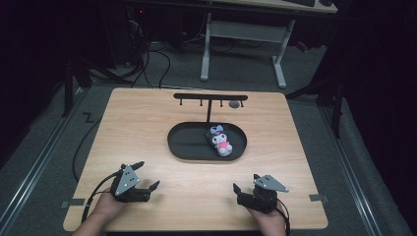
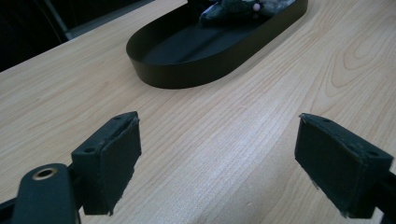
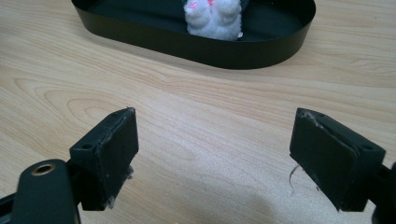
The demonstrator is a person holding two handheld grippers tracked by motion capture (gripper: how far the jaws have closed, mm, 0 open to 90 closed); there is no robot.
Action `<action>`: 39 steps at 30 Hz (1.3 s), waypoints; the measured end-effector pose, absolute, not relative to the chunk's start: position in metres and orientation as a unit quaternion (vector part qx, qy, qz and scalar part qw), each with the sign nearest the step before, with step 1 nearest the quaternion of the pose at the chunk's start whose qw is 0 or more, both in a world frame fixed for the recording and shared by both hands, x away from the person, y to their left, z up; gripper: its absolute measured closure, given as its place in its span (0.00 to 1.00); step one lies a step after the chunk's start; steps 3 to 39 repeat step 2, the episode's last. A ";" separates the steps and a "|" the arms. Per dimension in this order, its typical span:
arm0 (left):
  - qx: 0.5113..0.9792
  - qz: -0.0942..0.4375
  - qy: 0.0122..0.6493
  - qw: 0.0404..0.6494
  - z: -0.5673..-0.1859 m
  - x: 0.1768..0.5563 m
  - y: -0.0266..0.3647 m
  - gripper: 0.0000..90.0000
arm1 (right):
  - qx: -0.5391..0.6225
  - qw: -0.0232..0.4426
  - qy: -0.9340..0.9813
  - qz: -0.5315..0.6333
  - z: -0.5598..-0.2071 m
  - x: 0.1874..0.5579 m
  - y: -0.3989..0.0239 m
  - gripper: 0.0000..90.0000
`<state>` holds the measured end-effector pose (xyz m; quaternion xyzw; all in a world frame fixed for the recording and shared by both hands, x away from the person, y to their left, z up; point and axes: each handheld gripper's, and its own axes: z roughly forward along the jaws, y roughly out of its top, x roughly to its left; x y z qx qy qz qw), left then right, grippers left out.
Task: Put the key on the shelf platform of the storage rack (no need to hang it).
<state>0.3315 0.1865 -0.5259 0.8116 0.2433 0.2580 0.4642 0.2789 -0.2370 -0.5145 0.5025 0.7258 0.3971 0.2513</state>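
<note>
A small plush toy (image 1: 221,140) with a dark head, grey bow and pink and white body lies in the right half of a black oval tray (image 1: 187,147) at the table's middle. In the left gripper view the toy (image 2: 238,9) shows at the top, inside the tray (image 2: 187,74). The right gripper view has its white feet (image 3: 214,18) behind the tray wall (image 3: 187,44). My left gripper (image 1: 148,174) rests near the front left edge, open over bare wood (image 2: 217,158). At the front right my right gripper (image 1: 246,183) is also open, nothing between its pads (image 3: 215,154).
Behind the tray stands a black T-shaped rack (image 1: 210,98) with small hooks, a dark round piece (image 1: 234,104) at its right end. The wooden table (image 1: 147,118) has bare wood on both sides of the tray. Cables (image 1: 147,64) and white desk legs (image 1: 279,69) lie beyond it.
</note>
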 end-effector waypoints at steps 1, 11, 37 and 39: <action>0.811 0.257 0.244 0.466 -0.526 0.331 0.186 0.17 | 0.503 0.252 0.725 0.397 -0.514 0.279 -0.237 0.17; 0.811 0.257 0.244 0.466 -0.526 0.332 0.186 0.17 | 0.503 0.252 0.725 0.397 -0.514 0.279 -0.237 0.17; 0.811 0.257 0.244 0.466 -0.526 0.332 0.186 0.17 | 0.503 0.252 0.725 0.397 -0.514 0.279 -0.237 0.17; 0.811 0.257 0.244 0.466 -0.526 0.332 0.186 0.17 | 0.503 0.252 0.725 0.397 -0.514 0.279 -0.237 0.17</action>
